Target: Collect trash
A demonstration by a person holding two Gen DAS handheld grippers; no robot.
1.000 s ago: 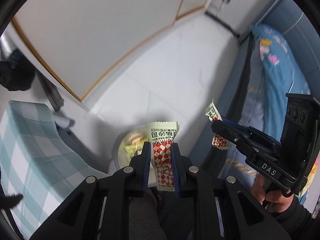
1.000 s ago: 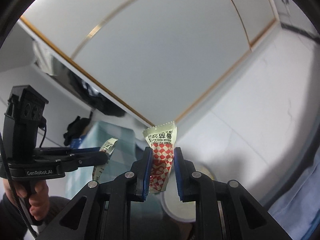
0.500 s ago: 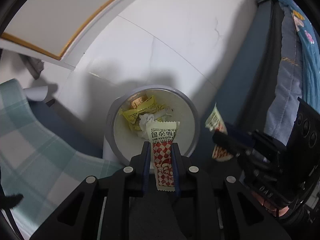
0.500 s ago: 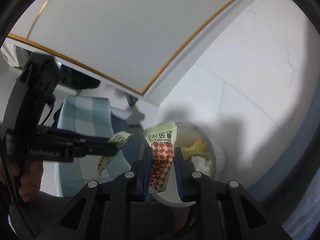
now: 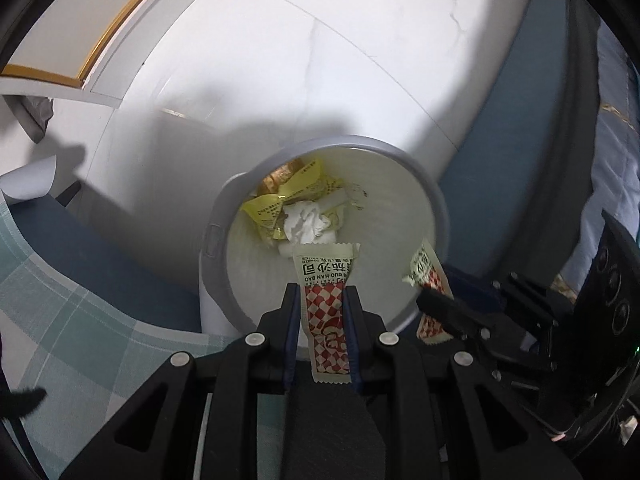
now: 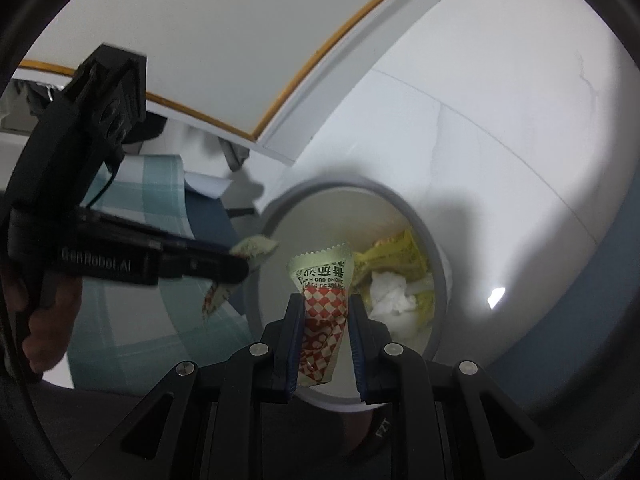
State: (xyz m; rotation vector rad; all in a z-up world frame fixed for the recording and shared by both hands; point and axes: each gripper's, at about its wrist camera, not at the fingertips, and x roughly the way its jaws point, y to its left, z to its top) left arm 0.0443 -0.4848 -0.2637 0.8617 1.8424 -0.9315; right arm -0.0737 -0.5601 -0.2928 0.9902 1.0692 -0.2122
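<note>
Left gripper (image 5: 322, 300): jaws nearly closed, pads clamped on one ketchup packet (image 5: 325, 304), red/white checker print with a pale green top, held upright. Right gripper (image 6: 323, 308): same, narrow gap, pinching a second ketchup packet (image 6: 322, 300) of the same design. Total packets in hand: 2, one per gripper.

Readable print on both packets: "GUO HAN BAO" plus Chinese characters, upside down in the wrist views. The left gripper's body reads "GenRobot.AI" in the right wrist view, with a person's hand (image 6: 40, 320) on its grip.

Both packets sit over the open mouth of one trash bin (image 5: 434, 196), round, grey rim, white inside. The right gripper's packet is near the bin's right rim in the left wrist view.

Bin contents: one crumpled white tissue (image 5: 306, 222), several yellow wrappers (image 5: 280, 200), count unclear, and something orange-brown at the back; text on them too small to read.

Around the bin: white tile floor (image 5: 360, 60), teal plaid fabric (image 5: 60, 300) on the left, blue bedding (image 5: 616, 160) on the right.
</note>
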